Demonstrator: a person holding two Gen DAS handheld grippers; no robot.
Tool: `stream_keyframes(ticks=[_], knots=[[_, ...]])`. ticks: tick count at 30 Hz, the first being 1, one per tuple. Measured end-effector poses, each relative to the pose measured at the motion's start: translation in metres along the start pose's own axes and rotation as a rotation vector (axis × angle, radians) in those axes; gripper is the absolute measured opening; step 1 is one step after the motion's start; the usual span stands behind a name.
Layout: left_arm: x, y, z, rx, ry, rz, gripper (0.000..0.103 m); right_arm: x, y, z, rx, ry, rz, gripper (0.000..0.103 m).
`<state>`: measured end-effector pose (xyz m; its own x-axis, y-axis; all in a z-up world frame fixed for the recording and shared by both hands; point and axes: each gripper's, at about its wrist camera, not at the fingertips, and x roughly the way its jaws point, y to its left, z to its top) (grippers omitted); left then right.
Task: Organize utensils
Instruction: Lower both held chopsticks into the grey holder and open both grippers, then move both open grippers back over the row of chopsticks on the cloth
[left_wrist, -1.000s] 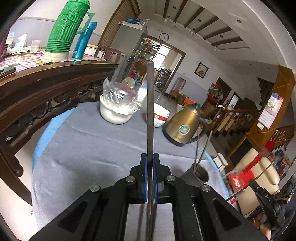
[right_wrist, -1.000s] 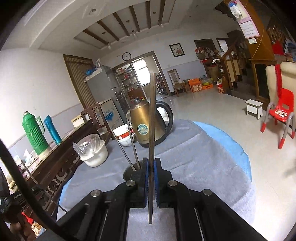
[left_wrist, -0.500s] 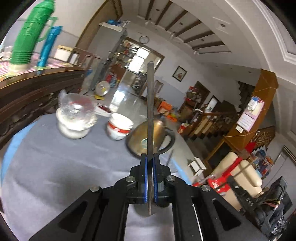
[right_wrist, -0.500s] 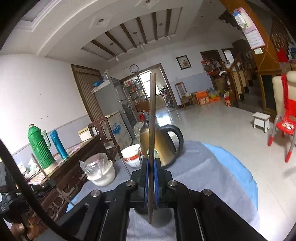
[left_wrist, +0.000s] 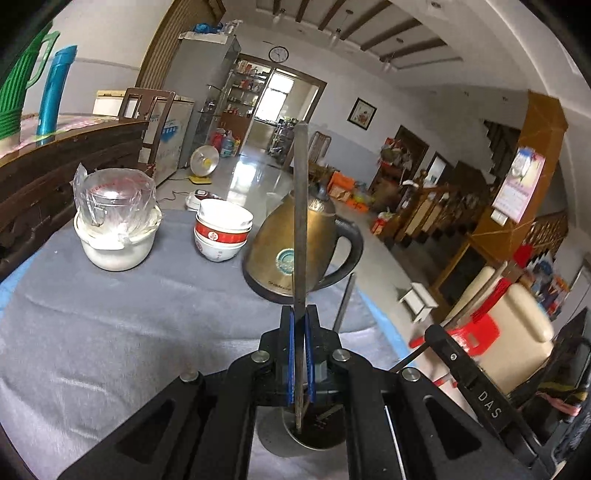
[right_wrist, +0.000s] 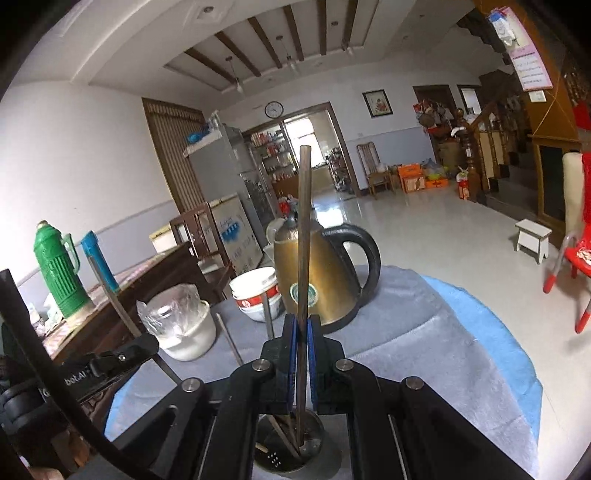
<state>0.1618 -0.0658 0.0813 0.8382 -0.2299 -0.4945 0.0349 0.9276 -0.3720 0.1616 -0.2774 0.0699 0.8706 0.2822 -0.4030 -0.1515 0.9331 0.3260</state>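
Observation:
My left gripper (left_wrist: 300, 332) is shut on a dark metal chopstick (left_wrist: 300, 221) that stands upright, its lower tip hanging over the mouth of a steel utensil holder (left_wrist: 273, 439) on the grey cloth. My right gripper (right_wrist: 302, 332) is shut on a second chopstick (right_wrist: 303, 240), also upright, with its lower end down inside the same holder (right_wrist: 317, 424). Several other chopsticks (right_wrist: 267, 317) lean in the holder. Both grippers sit close together above it.
A brass kettle (left_wrist: 280, 251) with a black handle stands just beyond the holder. Stacked red-and-white bowls (left_wrist: 221, 232) and a white pot covered in plastic (left_wrist: 114, 229) are further left. A dark wooden table with a green thermos (right_wrist: 59, 273) flanks the left side.
Both grippers have travelled across the table with their chopsticks. The holder, earlier ahead of them, now lies directly under both. The kettle looks closer and more central.

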Motion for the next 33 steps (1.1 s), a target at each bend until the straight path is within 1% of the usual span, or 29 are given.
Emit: stream_keyframes(ticks=[4,10,13,16,18,19,20,21,22,23,24,25,27,29,31,33], knots=[[0.01,-0.003,-0.006,0.034,0.01,0.029,0.006,0.014,0.0,-0.005,-0.021,0.035,-0.002,0.006],[0.035,-0.006,-0.019,0.062,0.075,0.039,0.006,0.033,0.0,-0.017,-0.038,0.104,0.007,0.006],[0.041,-0.005,-0.023,0.071,0.118,0.035,0.006,0.04,0.001,-0.022,-0.051,0.146,0.012,0.006],[0.042,-0.002,-0.026,0.058,0.155,0.032,0.007,0.049,0.001,-0.025,-0.062,0.204,0.02,0.008],[0.037,-0.001,-0.026,0.047,0.178,0.027,0.021,0.051,0.002,-0.026,-0.07,0.226,0.012,0.008],[0.036,-0.001,-0.025,0.042,0.175,0.021,0.037,0.049,0.003,-0.027,-0.074,0.232,0.01,0.012],[0.03,0.0,-0.023,0.039,0.162,0.015,0.044,0.045,0.003,-0.026,-0.077,0.227,0.003,0.019],[0.021,0.001,-0.021,0.04,0.141,0.015,0.044,0.041,0.003,-0.025,-0.076,0.218,-0.001,0.024],[0.016,0.003,-0.02,0.039,0.133,0.014,0.045,0.037,0.003,-0.023,-0.071,0.209,-0.003,0.035],[0.008,0.005,-0.018,0.036,0.126,0.005,0.046,0.027,0.002,-0.021,-0.063,0.191,-0.008,0.051],[-0.001,0.009,-0.018,0.032,0.116,-0.003,0.046,0.021,0.001,-0.019,-0.06,0.175,-0.015,0.058],[-0.008,0.012,-0.017,0.03,0.105,-0.005,0.046,0.013,0.001,-0.016,-0.058,0.158,-0.02,0.062],[-0.031,0.023,-0.02,0.027,0.077,-0.005,0.048,-0.009,-0.001,-0.014,-0.049,0.121,-0.03,0.062],[-0.052,0.039,-0.026,0.024,0.058,0.015,0.059,-0.03,-0.005,-0.016,-0.02,0.096,-0.04,0.062],[-0.069,0.057,-0.038,0.019,0.052,0.04,0.062,-0.052,-0.011,-0.028,0.014,0.08,-0.048,0.062],[-0.085,0.081,-0.055,0.014,0.068,0.082,0.062,-0.066,-0.013,-0.045,0.037,0.103,-0.044,0.062]])
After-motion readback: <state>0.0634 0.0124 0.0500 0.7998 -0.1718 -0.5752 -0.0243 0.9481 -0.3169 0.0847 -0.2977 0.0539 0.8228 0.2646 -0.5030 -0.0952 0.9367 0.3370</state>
